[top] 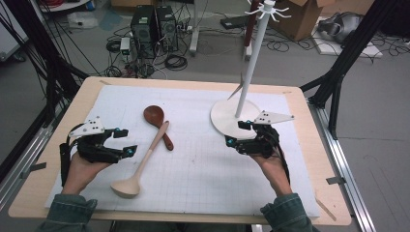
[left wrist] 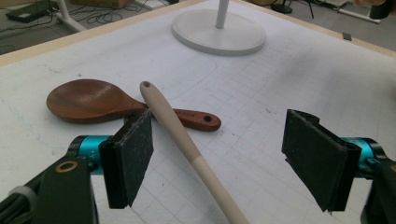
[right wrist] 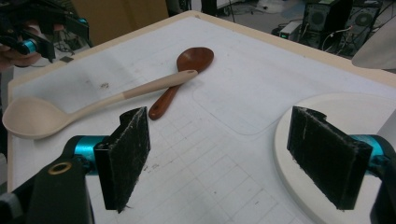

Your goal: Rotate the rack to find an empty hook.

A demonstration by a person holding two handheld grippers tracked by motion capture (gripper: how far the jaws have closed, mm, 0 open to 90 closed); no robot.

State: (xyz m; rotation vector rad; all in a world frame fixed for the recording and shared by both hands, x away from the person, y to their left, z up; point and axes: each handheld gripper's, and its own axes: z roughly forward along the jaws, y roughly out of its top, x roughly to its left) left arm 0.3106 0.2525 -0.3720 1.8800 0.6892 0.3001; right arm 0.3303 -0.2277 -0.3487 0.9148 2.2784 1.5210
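A cream ladle (top: 138,169) lies on the white mat with its handle across the handle of a dark red-brown wooden spoon (top: 157,121). My left gripper (top: 124,141) hovers open just left of the ladle's handle; in the left gripper view the ladle handle (left wrist: 187,149) runs between the jaws with gaps on both sides, and the brown spoon (left wrist: 93,100) lies beyond. My right gripper (top: 238,133) is open and empty at the near edge of the white stand's round base (top: 227,116). In the right gripper view the ladle (right wrist: 70,112) and the spoon (right wrist: 187,65) lie farther off.
A white pole (top: 254,58) with hooks at its top rises from the round base (right wrist: 322,116). The gridded mat (top: 203,164) covers most of the wooden table (top: 319,145). Computers, cables and boxes lie on the floor beyond the far edge.
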